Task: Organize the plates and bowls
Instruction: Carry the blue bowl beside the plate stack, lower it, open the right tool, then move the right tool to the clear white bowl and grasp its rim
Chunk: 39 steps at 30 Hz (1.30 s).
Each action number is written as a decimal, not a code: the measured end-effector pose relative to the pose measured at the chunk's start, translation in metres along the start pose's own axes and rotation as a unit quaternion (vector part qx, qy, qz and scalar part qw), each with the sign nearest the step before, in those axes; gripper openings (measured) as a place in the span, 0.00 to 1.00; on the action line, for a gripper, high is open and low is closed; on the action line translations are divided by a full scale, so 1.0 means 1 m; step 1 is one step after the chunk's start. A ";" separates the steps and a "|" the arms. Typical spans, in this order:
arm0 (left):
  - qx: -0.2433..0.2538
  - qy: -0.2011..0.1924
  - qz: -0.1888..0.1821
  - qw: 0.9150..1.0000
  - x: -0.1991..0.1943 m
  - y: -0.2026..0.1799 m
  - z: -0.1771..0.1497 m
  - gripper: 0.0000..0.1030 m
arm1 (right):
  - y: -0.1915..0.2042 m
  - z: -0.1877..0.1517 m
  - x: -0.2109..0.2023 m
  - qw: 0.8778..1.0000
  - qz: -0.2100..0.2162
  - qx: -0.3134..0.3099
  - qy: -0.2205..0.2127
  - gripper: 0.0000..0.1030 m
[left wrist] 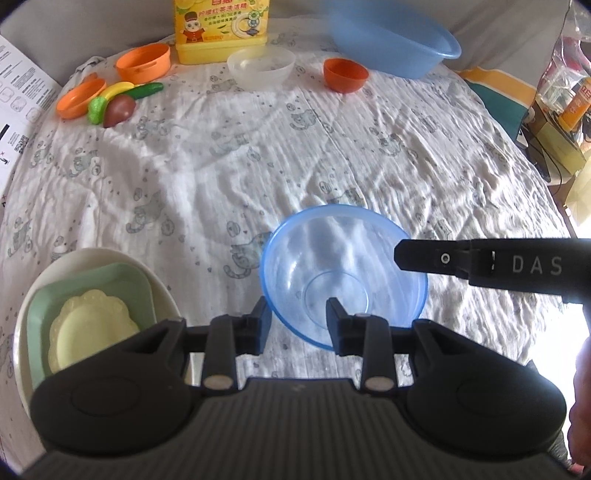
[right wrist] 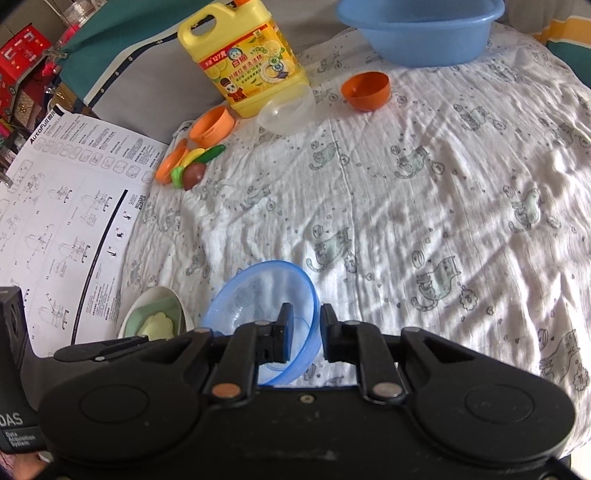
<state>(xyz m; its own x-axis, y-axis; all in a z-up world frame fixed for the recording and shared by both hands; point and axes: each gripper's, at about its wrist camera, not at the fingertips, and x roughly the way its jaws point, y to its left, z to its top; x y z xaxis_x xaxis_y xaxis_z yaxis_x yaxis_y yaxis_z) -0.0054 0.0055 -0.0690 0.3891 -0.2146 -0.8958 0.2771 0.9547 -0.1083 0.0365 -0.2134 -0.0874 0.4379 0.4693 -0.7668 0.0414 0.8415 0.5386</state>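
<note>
A clear blue bowl (left wrist: 343, 273) (right wrist: 258, 302) stands on the cat-print cloth just ahead of both grippers. My left gripper (left wrist: 297, 325) is open, its jaws astride the bowl's near rim. My right gripper (right wrist: 306, 334) is open with the bowl's right rim between its fingers; one finger (left wrist: 436, 258) shows over the bowl in the left wrist view. To the left a white plate (left wrist: 155, 280) (right wrist: 177, 299) holds a green square dish (left wrist: 88, 288) and a pale yellow scalloped plate (left wrist: 92, 325). Far off stand a clear bowl (left wrist: 260, 68) (right wrist: 286, 109) and an orange bowl (left wrist: 345, 74) (right wrist: 365, 90).
At the back are a yellow detergent jug (right wrist: 243, 55), a large blue basin (right wrist: 417, 29), an orange pot (left wrist: 144, 62) and lid with toy vegetables (left wrist: 114, 103). A printed instruction sheet (right wrist: 66, 206) lies at the left edge. Clutter sits beyond the table's right edge (left wrist: 554, 122).
</note>
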 end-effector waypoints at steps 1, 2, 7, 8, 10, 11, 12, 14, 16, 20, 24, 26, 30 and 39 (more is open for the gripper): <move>0.001 0.000 0.001 1.000 0.001 0.000 -0.001 0.30 | -0.001 -0.001 0.001 1.000 -0.001 0.001 0.001 0.16; 0.002 0.001 0.001 1.000 0.001 -0.001 -0.001 0.30 | -0.001 -0.001 0.001 1.000 -0.001 0.001 0.002 0.16; 0.004 0.007 0.003 1.000 0.006 0.000 -0.001 0.30 | -0.002 -0.004 0.003 1.000 -0.003 0.003 0.007 0.16; 0.004 0.009 0.002 1.000 0.007 0.000 -0.002 0.30 | -0.002 -0.004 0.003 1.000 -0.003 0.002 0.008 0.16; 0.004 0.011 0.002 1.000 0.009 0.000 -0.002 0.30 | -0.002 -0.004 0.004 1.000 -0.004 0.003 0.009 0.16; 0.003 0.012 0.002 1.000 0.009 0.001 -0.002 0.30 | -0.002 -0.004 0.004 1.000 -0.004 0.003 0.010 0.16; 0.003 0.013 0.002 1.000 0.010 0.001 -0.002 0.30 | -0.002 -0.004 0.004 1.000 -0.005 0.003 0.010 0.16; 0.003 0.013 0.001 1.000 0.010 0.001 -0.002 0.30 | -0.002 -0.004 0.005 1.000 -0.006 0.004 0.011 0.16; 0.003 0.012 0.000 1.000 0.011 0.001 -0.002 0.31 | -0.002 -0.004 0.005 1.000 -0.006 0.004 0.012 0.16; 0.003 0.011 -0.002 1.000 0.011 0.001 -0.002 0.32 | -0.002 -0.004 0.006 1.000 -0.009 0.004 0.013 0.17; 0.003 0.007 -0.003 1.000 0.009 0.002 -0.002 0.37 | 0.000 -0.005 0.006 1.000 -0.015 0.000 0.014 0.19; 0.004 -0.005 0.003 1.000 0.004 0.002 -0.002 0.54 | 0.001 -0.004 0.004 1.000 -0.022 -0.004 0.009 0.30; 0.008 -0.048 0.032 0.998 -0.012 0.005 -0.001 1.00 | 0.004 -0.003 -0.004 0.999 -0.049 -0.015 -0.016 0.97; -0.033 -0.083 0.044 0.995 -0.035 0.035 -0.004 1.00 | 0.001 0.002 -0.015 0.996 -0.080 -0.017 -0.040 1.00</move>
<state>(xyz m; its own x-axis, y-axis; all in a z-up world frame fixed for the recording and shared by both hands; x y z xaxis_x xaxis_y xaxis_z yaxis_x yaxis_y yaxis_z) -0.0130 0.0470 -0.0436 0.5505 -0.1562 -0.8201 0.1790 0.9816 -0.0668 0.0321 -0.2196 -0.0748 0.4979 0.3069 -0.8111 0.0865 0.9130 0.3986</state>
